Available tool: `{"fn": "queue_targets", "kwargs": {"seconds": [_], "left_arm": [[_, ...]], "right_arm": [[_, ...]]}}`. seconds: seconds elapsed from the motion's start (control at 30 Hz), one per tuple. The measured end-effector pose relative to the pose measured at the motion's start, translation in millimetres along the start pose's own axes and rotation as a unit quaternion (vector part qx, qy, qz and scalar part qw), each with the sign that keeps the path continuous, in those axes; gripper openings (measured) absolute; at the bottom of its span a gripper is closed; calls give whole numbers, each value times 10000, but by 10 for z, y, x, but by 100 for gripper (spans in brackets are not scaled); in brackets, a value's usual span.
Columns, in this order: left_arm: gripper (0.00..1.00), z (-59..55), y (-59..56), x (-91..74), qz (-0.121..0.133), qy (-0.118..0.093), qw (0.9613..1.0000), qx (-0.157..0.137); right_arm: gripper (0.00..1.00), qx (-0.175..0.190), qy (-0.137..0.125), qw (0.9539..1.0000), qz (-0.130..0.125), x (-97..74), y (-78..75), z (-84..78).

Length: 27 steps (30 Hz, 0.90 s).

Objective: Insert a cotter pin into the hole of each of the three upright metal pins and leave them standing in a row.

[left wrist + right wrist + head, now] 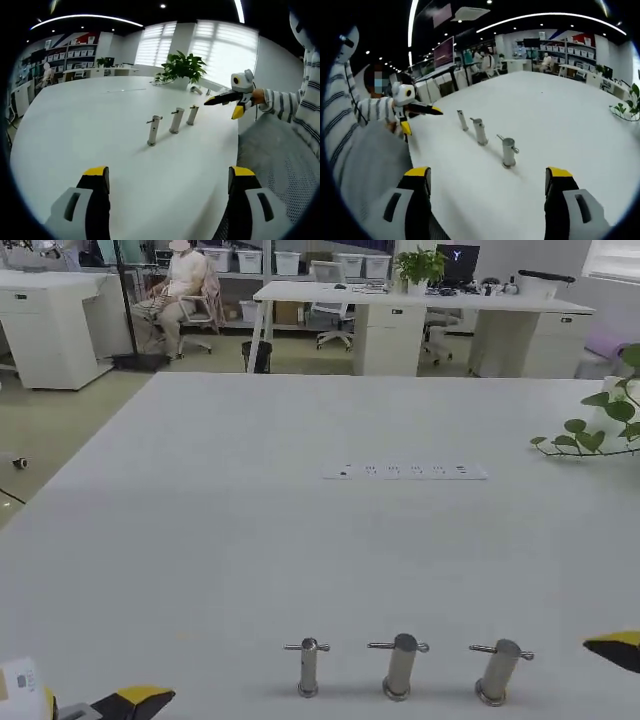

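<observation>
Three upright metal pins stand in a row near the table's front edge: left pin (308, 667), middle pin (400, 667), right pin (497, 673). Each has a thin cotter pin crosswise through its top. My left gripper (130, 702) lies at the bottom left, apart from the row. My right gripper (615, 650) pokes in at the right edge. In the left gripper view the jaws of the left gripper (168, 182) stand wide open and empty, and the pins (175, 120) stand ahead. In the right gripper view the right gripper (487, 177) is likewise open, facing the pins (480, 131).
A white power strip (405, 472) lies at mid-table. A trailing plant (600, 425) sits at the right edge. The white table (200, 540) stretches wide around the pins. Desks, chairs and a seated person (182, 285) are far behind.
</observation>
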<state>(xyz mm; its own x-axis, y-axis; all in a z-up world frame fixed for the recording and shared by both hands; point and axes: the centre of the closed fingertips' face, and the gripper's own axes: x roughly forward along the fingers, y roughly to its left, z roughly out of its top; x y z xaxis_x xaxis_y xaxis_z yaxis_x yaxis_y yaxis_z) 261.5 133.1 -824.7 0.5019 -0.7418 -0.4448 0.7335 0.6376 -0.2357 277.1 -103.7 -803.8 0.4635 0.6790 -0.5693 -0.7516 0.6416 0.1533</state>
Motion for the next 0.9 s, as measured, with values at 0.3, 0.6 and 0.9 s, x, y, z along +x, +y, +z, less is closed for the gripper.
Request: {"fn": "queue_targets", "kwargs": {"seconds": [0.3, 0.6, 0.9], "left_arm": [[99, -54, -151, -50, 38, 101, 9999, -28], [99, -82, -219, -126, 122, 143, 9998, -34], [99, -156, -261, -220, 242, 215, 9994, -85]], "right_arm": [[100, 358, -62, 9993, -65, -106, 76, -118], [100, 537, 111, 9985, -76, -186, 146, -226], [100, 567, 353, 9977, -149, -236, 184, -300]]}}
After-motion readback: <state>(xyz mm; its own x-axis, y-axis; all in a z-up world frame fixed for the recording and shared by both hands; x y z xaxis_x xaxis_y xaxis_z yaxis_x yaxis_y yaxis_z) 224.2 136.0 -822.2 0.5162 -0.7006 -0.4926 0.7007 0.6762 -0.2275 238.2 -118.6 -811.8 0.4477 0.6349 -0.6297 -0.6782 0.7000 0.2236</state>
